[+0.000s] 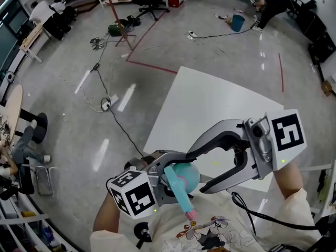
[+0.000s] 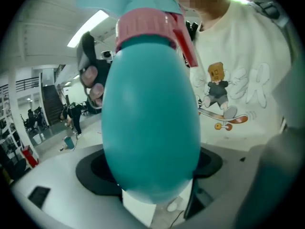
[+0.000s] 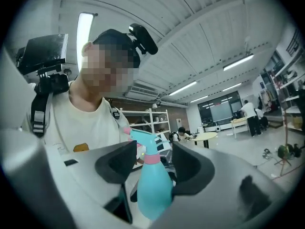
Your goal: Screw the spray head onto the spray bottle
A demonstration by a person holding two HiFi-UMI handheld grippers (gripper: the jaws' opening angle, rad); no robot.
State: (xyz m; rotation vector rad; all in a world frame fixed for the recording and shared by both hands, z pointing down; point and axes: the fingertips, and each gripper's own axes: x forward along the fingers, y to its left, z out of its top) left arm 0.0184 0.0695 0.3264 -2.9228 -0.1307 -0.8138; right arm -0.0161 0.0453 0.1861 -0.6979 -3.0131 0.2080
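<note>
Left hand-held gripper (image 1: 176,176): closed on the body of the teal egg-shaped plastic spray bottle (image 2: 150,128); its pads sit on either side.
Bottle position: in the air, off the white table (image 1: 210,104), close to the person's chest.
Spray head: the teal plastic spray head (image 3: 144,142) sits on the bottle neck with a pink collar at the joint; the head end points at the person's shirt.
Right hand-held gripper (image 1: 198,172): jaws wide apart, holding nothing; the 2 tips are just beside the bottle and the pads are not pressing on it.
Thread seating: cannot tell.
</note>
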